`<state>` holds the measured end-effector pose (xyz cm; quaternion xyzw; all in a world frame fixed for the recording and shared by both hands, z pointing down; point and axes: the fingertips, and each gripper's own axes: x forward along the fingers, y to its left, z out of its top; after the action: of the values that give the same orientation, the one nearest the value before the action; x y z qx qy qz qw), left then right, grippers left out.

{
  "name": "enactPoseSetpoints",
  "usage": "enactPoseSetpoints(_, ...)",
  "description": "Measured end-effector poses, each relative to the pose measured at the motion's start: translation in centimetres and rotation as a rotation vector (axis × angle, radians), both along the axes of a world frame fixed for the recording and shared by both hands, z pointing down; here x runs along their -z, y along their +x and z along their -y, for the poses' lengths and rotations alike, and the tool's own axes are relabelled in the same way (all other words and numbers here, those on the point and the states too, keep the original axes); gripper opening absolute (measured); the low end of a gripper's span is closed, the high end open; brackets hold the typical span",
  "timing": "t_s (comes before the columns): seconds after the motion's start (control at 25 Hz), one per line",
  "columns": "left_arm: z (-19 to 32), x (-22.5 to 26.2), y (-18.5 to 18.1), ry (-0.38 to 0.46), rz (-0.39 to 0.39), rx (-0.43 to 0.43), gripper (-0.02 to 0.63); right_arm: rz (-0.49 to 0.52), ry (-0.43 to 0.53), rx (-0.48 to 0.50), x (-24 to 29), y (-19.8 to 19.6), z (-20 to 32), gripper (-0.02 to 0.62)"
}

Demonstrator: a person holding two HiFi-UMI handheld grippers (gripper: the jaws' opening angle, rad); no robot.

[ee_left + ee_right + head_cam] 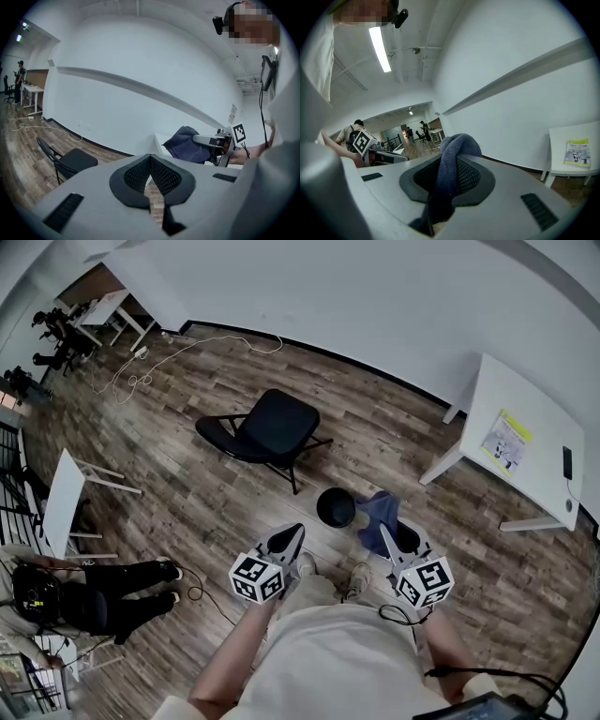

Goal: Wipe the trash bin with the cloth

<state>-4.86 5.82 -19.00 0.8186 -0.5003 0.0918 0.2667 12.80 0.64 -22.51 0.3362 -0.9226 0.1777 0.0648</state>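
Jaws of the left gripper (292, 534) meet, empty, probably spare to steady the small round black trash bin (336, 507) standing on the wood-plank floor (187, 409). Beside the bin's right rim hangs the dark blue cloth (378, 512), clamped between the jaws of the right gripper (386, 538), apparently for wiping.
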Motion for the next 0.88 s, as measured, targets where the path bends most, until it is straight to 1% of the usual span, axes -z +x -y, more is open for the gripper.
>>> enactPoseSetpoints(0.32,1.8,-0.3,-2.1,-0.01,-0.014,-0.095,0.0,-0.022,-0.005,-0.064,0.5,-3.6,1.2,0.071)
enactPoseSetpoints(0.56,2.8,-1.3,-4.5,-0.02,-0.029,-0.144,0.0,-0.038,-0.009,-0.102,-0.3,-6.7,1.1,0.071)
enactPoseSetpoints(0.88,3.9,-3.4,-7.1,-0.03,-0.014,-0.231,0.0,-0.057,-0.015,-0.173,-2.0,-9.4,1.2,0.071)
